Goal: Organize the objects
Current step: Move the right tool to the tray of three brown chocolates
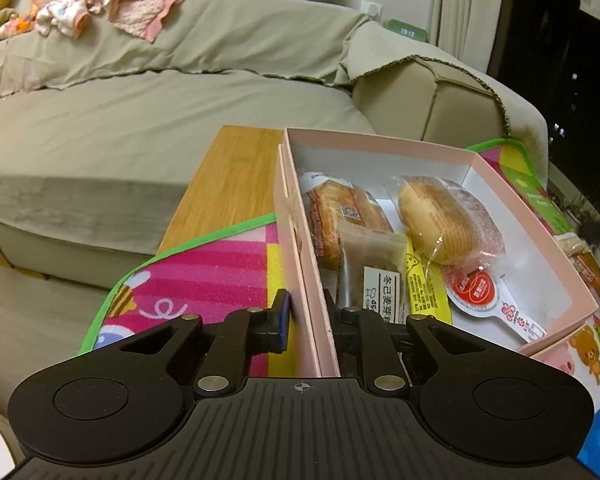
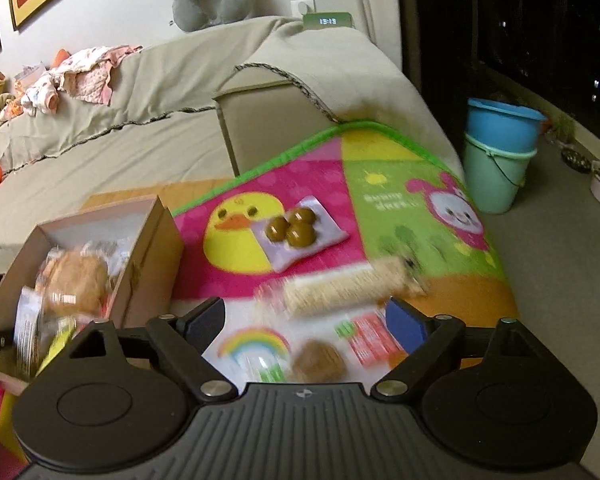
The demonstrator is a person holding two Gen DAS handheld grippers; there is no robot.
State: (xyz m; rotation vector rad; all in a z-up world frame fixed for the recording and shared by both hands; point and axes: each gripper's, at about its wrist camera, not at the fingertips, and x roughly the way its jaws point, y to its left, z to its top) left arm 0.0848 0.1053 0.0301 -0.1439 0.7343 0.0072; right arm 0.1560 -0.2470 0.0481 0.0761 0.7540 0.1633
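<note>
Warm, dim indoor light; window [image 2: 520, 20] black. Left wrist view sharp; pink box [image 1: 300, 264] wall casts shadow inside. Right wrist view motion-blurred, snack packets [image 2: 340, 292] at mat's near edge smeared. Fisheye bends sofa [image 1: 140, 120] toward edges.

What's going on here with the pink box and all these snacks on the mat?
Someone is packing snacks into a pink box on a colourful play mat. The left hand-held gripper straddles the box's near wall, steadying it; wrapped buns already lie inside. The right hand-held gripper is open above loose snacks on the mat, including a long wafer bar.
</note>
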